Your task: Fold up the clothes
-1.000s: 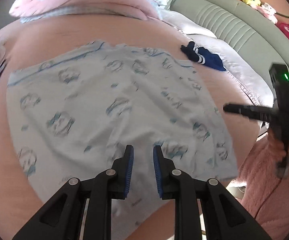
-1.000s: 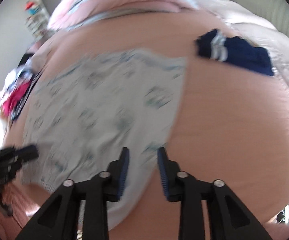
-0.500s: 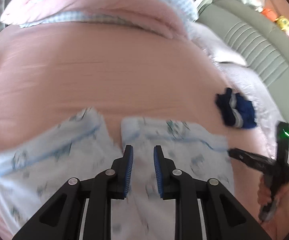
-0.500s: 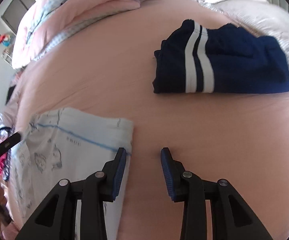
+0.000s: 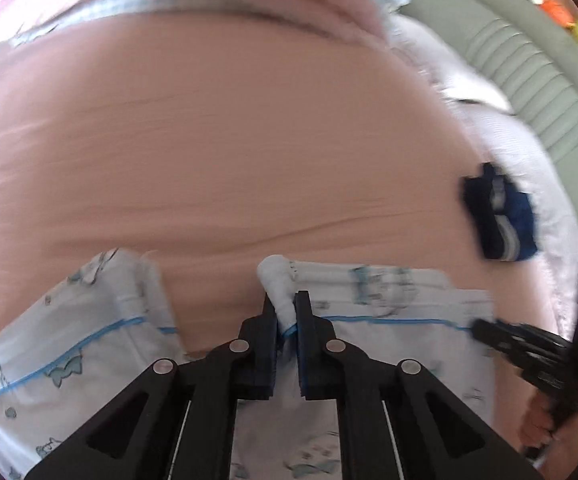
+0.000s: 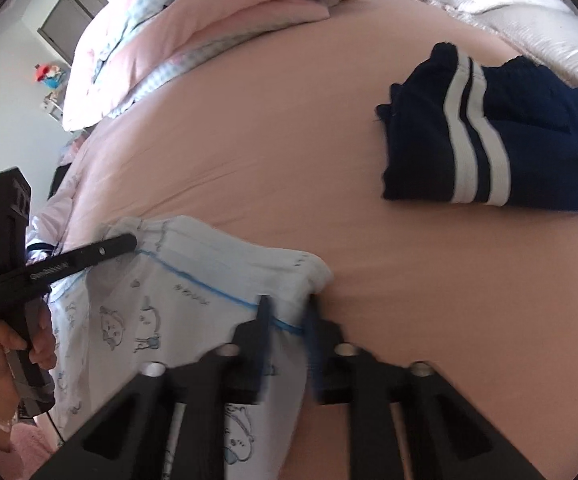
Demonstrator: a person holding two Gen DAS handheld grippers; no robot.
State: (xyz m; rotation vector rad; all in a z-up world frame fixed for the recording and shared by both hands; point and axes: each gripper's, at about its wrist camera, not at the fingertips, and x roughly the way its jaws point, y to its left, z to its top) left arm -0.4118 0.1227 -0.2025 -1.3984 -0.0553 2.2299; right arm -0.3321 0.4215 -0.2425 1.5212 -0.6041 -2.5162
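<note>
White printed shorts with a thin blue line (image 5: 389, 332) lie on the pink bed. My left gripper (image 5: 286, 314) is shut on the inner corner of the right leg's hem, which bunches up between the pads. My right gripper (image 6: 287, 312) pinches the outer corner of the same hem (image 6: 225, 276). In the right wrist view the left gripper (image 6: 129, 242) shows at the left, its tip on the hem. In the left wrist view the right gripper (image 5: 479, 330) shows at the right edge of the shorts. The other leg (image 5: 69, 340) lies flat at the left.
A folded navy garment with white stripes (image 6: 489, 140) lies on the pink bed sheet (image 6: 269, 120) to the right. A folded pink and blue quilt (image 6: 209, 12) lies at the far end. A grey-green headboard (image 5: 529, 80) stands at the right.
Both grippers have moved forward to the far hem of the right leg and closed on its two corners. They were open half a second ago.
</note>
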